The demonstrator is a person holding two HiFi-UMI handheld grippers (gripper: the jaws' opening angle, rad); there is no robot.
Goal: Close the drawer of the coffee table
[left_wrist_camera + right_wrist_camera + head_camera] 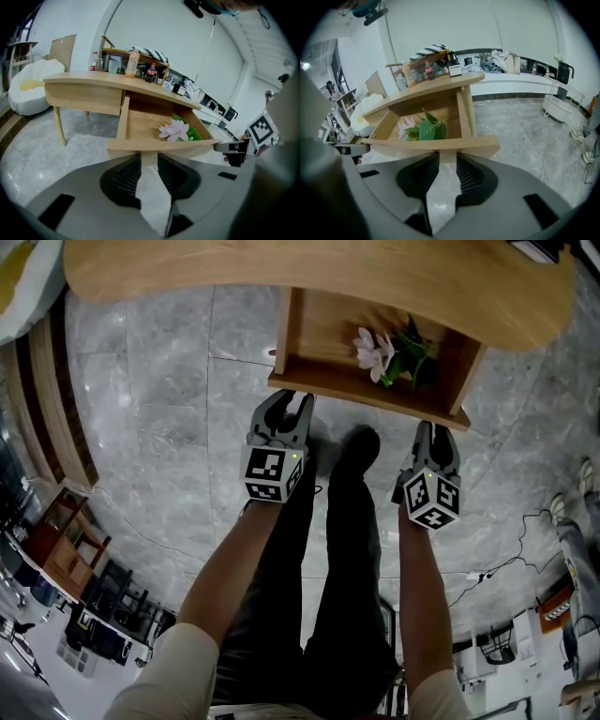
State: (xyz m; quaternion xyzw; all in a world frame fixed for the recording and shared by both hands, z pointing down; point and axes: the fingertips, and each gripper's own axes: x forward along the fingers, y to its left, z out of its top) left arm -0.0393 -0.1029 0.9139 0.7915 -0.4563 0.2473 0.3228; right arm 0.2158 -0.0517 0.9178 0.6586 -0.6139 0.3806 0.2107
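Note:
The wooden coffee table (281,268) has its drawer (366,395) pulled out toward me, with a pink flower (373,351) and green leaves lying inside. My left gripper (289,401) is open, and its fingertips are at the left part of the drawer front with nothing between them. My right gripper (436,430) is also open, at the right part of the same front board. In the left gripper view the left gripper (147,159) meets the drawer front (159,146) just past the tips. The right gripper view shows the right gripper (447,157) against the drawer front (431,145) in the same way.
The person's dark trouser legs and a black shoe (361,446) stand on the grey marble floor between the grippers. A white beanbag (28,86) lies left of the table. Bottles and clutter (136,63) fill a shelf behind it. Cables (506,563) trail at the right.

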